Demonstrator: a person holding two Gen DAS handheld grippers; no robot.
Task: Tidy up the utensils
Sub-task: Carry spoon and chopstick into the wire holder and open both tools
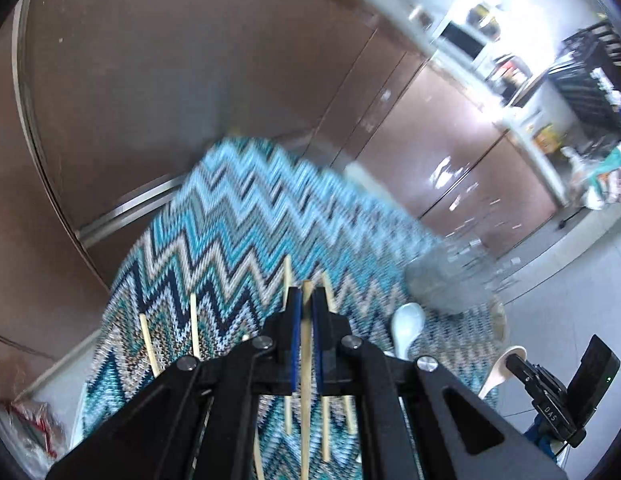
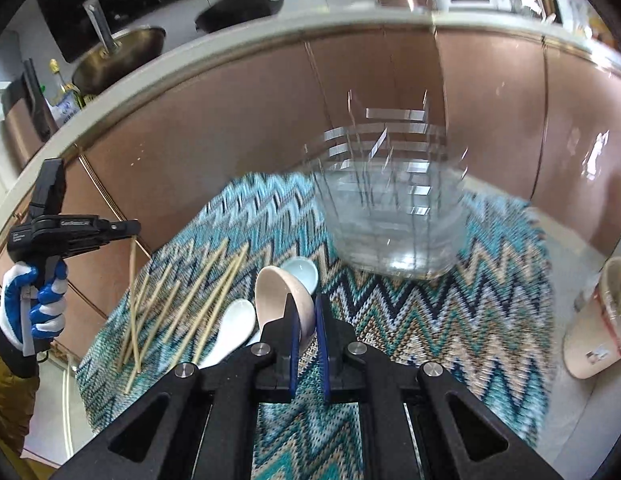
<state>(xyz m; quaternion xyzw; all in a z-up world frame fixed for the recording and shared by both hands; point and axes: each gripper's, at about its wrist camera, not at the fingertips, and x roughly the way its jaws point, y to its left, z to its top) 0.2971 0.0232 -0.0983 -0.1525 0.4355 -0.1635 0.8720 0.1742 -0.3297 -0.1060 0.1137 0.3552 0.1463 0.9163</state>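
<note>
My left gripper (image 1: 305,300) is shut on a wooden chopstick (image 1: 306,360) and holds it above the zigzag mat (image 1: 230,216); it also shows in the right wrist view (image 2: 128,228) with the chopstick (image 2: 131,264) hanging down. Several more chopsticks (image 2: 198,296) lie on the mat at the left. My right gripper (image 2: 306,306) is shut on a beige ceramic spoon (image 2: 278,292), lifted over the mat; in the left wrist view the spoon (image 1: 506,360) is at the lower right. Two white spoons (image 2: 234,324) (image 2: 302,272) lie on the mat. A clear plastic organizer (image 2: 386,208) stands behind, blurred.
Brown cabinet doors (image 2: 230,120) run behind the mat. A counter above them holds pans (image 2: 122,52) and a bottle. A beige cup (image 2: 602,320) lies on the pale floor at the right. A plastic wrapper (image 1: 34,428) lies at the left.
</note>
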